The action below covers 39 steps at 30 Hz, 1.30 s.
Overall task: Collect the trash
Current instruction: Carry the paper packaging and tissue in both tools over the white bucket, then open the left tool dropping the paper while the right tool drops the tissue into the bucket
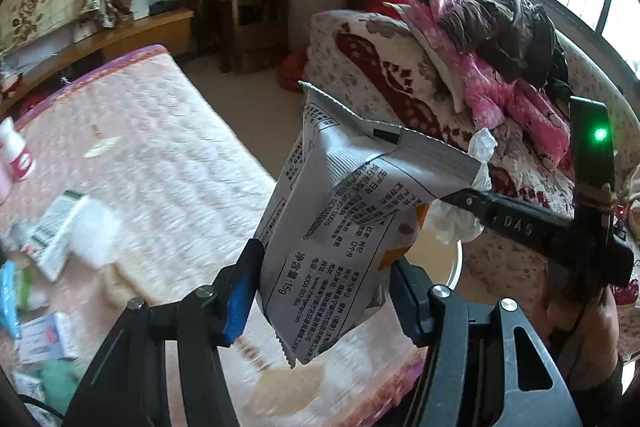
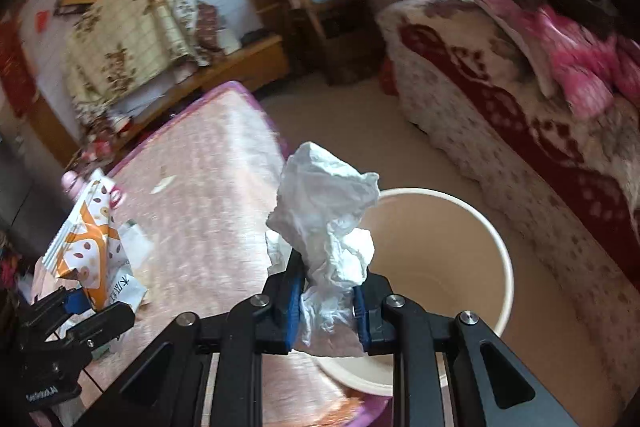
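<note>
Left gripper (image 1: 320, 291): clamped on wrapper (image 1: 340, 227), held above pink mattress (image 1: 160, 147). Right gripper (image 2: 326, 303): clamped narrow on crumpled tissue (image 2: 324, 219), held at near rim of cream bin (image 2: 472, 287) beside mattress.

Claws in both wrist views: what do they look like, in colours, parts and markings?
Both are black linkage frames with silver pivot pins. The left claw and the right claw have blue ribbed pads. In the left wrist view, the right unit shows embossed lettering and a green light.
</note>
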Motion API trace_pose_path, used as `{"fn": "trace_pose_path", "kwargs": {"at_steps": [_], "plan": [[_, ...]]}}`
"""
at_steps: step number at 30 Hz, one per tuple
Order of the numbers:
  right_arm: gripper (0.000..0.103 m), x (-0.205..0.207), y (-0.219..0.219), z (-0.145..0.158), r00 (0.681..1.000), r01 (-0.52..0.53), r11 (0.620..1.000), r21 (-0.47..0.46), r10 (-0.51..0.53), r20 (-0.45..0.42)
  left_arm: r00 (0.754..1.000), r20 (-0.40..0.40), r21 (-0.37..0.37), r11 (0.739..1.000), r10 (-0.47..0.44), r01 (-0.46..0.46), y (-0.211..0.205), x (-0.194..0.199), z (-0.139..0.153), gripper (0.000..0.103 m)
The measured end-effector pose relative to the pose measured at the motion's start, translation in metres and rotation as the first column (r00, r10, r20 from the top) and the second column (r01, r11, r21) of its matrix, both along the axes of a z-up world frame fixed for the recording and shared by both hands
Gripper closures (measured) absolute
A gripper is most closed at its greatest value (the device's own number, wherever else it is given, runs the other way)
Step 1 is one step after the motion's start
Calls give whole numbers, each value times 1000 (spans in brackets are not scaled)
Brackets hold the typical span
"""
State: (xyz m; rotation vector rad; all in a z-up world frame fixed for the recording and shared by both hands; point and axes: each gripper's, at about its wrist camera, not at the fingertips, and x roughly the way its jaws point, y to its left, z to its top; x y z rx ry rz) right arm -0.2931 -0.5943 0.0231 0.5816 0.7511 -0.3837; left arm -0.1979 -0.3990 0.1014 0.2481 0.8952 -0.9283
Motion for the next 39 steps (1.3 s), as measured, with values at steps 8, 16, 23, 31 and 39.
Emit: {"fn": "trace_pose_path", "kwargs": {"at_steps": [8, 16, 23, 31, 39], "plan": [[78, -2, -26, -34, 994, 72, 997, -7, -72, -81, 1000, -27, -22, 1000, -8, 7, -40, 5, -14, 38], [76, -2, -38, -52, 990, 108, 992, 62, -102, -92, 998, -67, -49, 999, 14, -17, -30, 9, -21, 32], [30, -1, -30, -52, 995, 92, 992, 82, -88, -49, 996, -75, -68, 996, 50, -55, -7, 9, -14, 32], [30, 1, -16, -40, 996, 70, 995, 68, -66, -53, 995, -23, -50, 994, 96, -97, 23, 3, -7, 32], [30, 14, 20, -25, 998, -12, 1000, 26, 14, -68, 984, 49, -15, 985, 171, -171, 58, 3, -2, 32]]}}
